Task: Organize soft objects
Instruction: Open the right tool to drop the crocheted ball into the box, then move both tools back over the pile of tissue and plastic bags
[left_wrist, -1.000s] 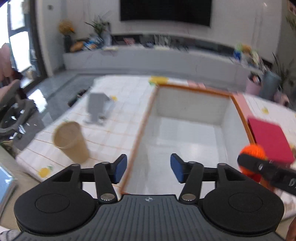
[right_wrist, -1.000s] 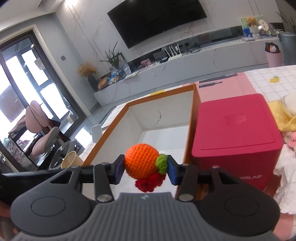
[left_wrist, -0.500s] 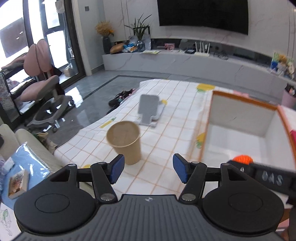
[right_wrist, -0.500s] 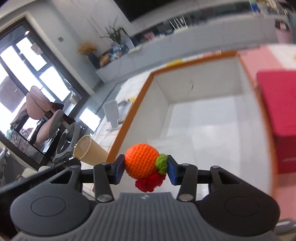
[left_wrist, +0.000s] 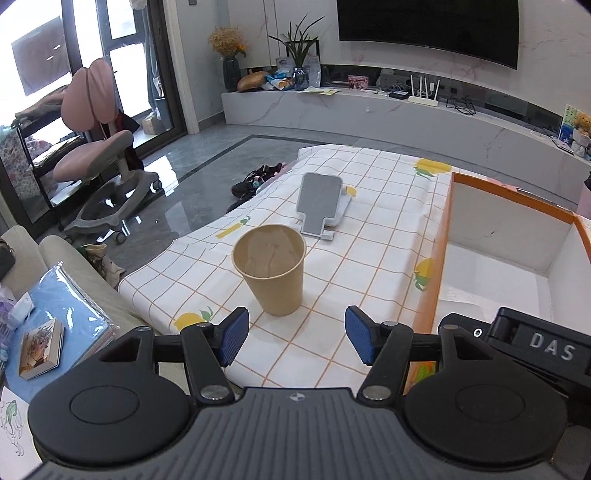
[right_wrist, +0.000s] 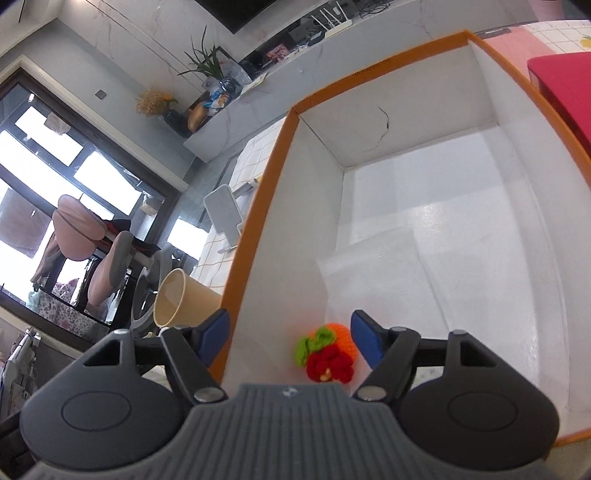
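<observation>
Crochet orange (right_wrist: 332, 350) lies in the box's (right_wrist: 424, 118) near-left corner, leaf and red flower facing the spread right gripper (right_wrist: 290, 338) above. Left of the box, a cup (left_wrist: 271, 269) stands before the spread left gripper (left_wrist: 295, 334).

The only clear lettering is "DAS", in pale grey capitals on the black body of the right gripper (left_wrist: 543, 349), seen in the left wrist view just right of the orange-rimmed white cardboard box (left_wrist: 439, 258). A small round mark sits left of those letters on the same black body. In the right wrist view, a short line of dark print runs along the box's orange far rim (right_wrist: 373, 66), too small to read. Both gripper housings bear a small round emblem with no legible text.
</observation>
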